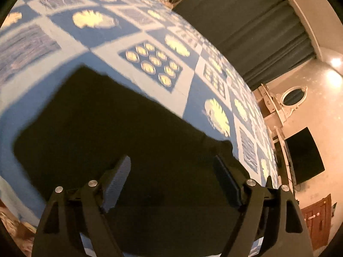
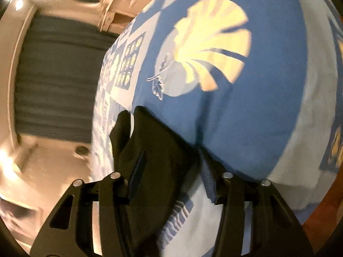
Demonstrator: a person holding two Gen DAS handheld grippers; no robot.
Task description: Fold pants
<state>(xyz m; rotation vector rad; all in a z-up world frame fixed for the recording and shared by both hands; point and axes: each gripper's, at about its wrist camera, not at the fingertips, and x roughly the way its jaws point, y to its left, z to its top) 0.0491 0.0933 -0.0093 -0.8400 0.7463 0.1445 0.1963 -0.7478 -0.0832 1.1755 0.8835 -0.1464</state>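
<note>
The black pants (image 1: 103, 128) lie folded flat as a dark rectangle on the blue patterned bedsheet (image 1: 90, 34). My left gripper (image 1: 171, 167) hovers over their near part with the jaws wide apart and nothing between them. In the right wrist view a bunched corner of the pants (image 2: 154, 141) lies between the spread fingers of my right gripper (image 2: 171, 160). The left finger (image 2: 137, 171) is next to the cloth and the right finger (image 2: 206, 171) stands clear of it over the bedsheet (image 2: 257, 117).
The bed's far edge (image 1: 257, 111) drops off toward a dark curtain (image 1: 246, 27), a white mirror stand (image 1: 291, 96) and a dark screen (image 1: 304, 154) against the wall. A brown door (image 1: 317, 220) is low at the right.
</note>
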